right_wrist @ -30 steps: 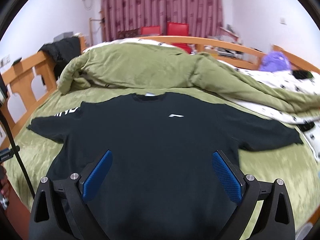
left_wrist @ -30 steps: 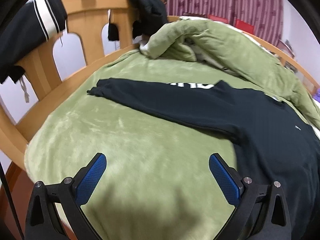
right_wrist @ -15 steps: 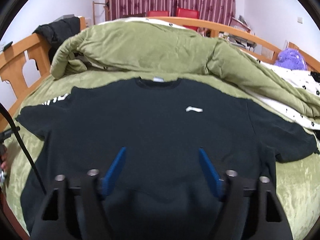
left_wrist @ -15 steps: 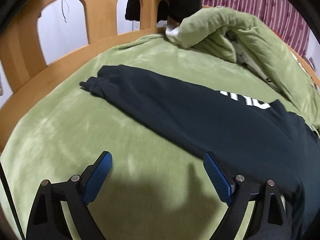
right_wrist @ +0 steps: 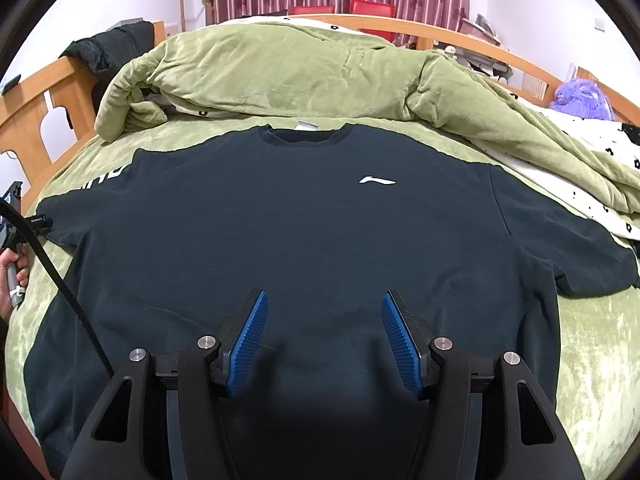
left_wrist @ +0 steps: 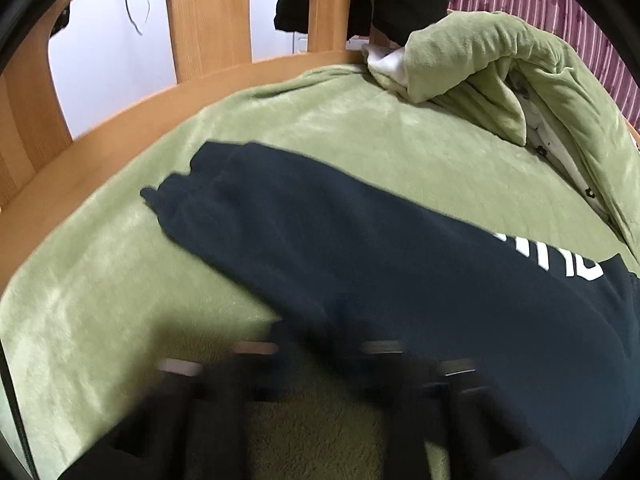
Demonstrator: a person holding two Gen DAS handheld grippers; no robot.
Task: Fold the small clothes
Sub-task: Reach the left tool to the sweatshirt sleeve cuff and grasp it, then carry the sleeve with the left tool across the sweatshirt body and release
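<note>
Two grippers over one black T-shirt [right_wrist: 304, 216], spread flat and face-up on the green blanket [right_wrist: 592, 344]. At the shirt's left sleeve [left_wrist: 248, 208], the left gripper [left_wrist: 320, 344] is a motion-blurred smear at the sleeve's lower edge, so its jaws can't be read. Across to the right gripper [right_wrist: 322, 316]: blue pads [right_wrist: 400, 340] spread apart above the hem, nothing between them. Behind, a bunched green duvet [right_wrist: 304, 68] sits against the wooden bed frame [left_wrist: 216, 8]
</note>
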